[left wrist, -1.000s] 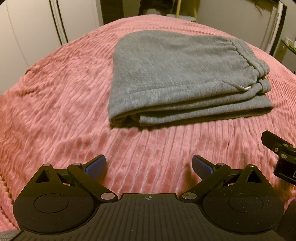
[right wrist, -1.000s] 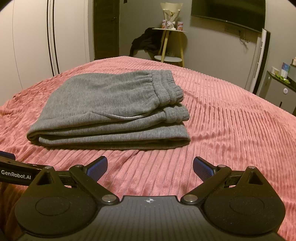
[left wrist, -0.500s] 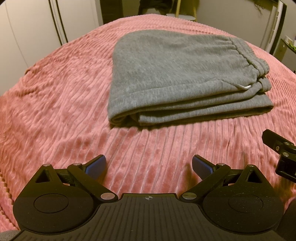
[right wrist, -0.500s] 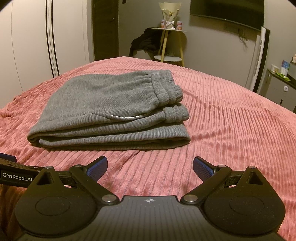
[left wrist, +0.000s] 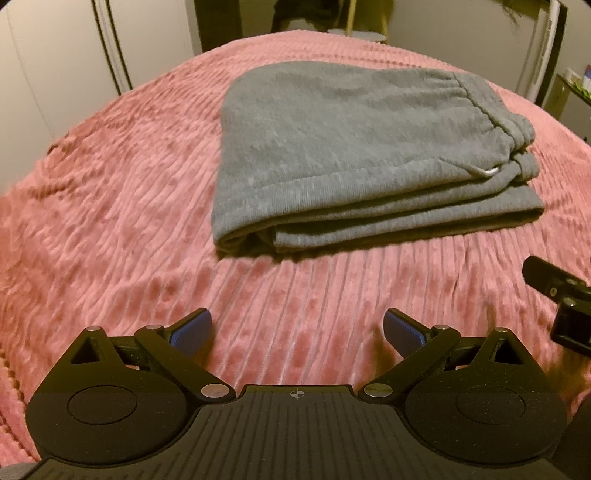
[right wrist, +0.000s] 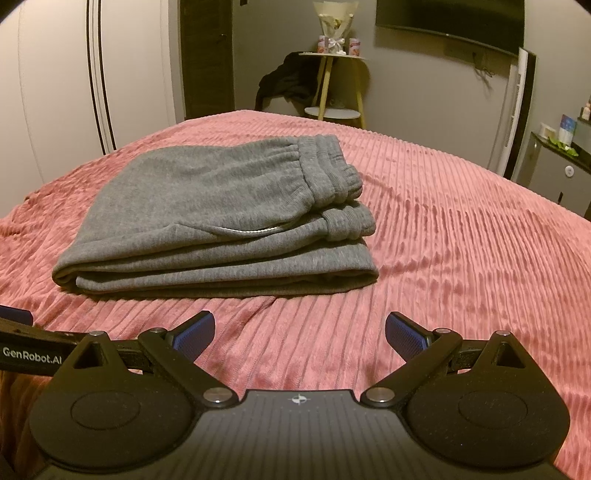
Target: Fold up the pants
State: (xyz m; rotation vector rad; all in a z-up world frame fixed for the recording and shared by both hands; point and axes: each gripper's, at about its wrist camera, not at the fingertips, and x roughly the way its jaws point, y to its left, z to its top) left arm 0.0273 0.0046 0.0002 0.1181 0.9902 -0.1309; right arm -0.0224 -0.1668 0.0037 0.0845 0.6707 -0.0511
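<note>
Grey sweatpants (left wrist: 354,155) lie folded into a flat stack on the pink ribbed bedspread (left wrist: 110,206), waistband at the right end. In the right wrist view the same pants (right wrist: 218,218) show stacked layers and a folded near edge. My left gripper (left wrist: 297,332) hovers open over bare bedspread, short of the pants, with nothing between its blue pads. My right gripper (right wrist: 300,332) is likewise open and holds nothing, a little nearer than the stack. Part of the right gripper's body (left wrist: 561,302) shows at the right edge of the left wrist view.
White wardrobe doors (right wrist: 55,92) stand at the left. Beyond the bed are a small round side table (right wrist: 334,85) with dark clothing draped beside it, a wall-mounted screen (right wrist: 450,18), and a cabinet (right wrist: 561,173) at far right. Pink bedspread (right wrist: 461,236) spreads all around the pants.
Both grippers have tilted slightly upward and drawn back a little, so more of the room shows. The pants have not moved; both grippers stay open.
</note>
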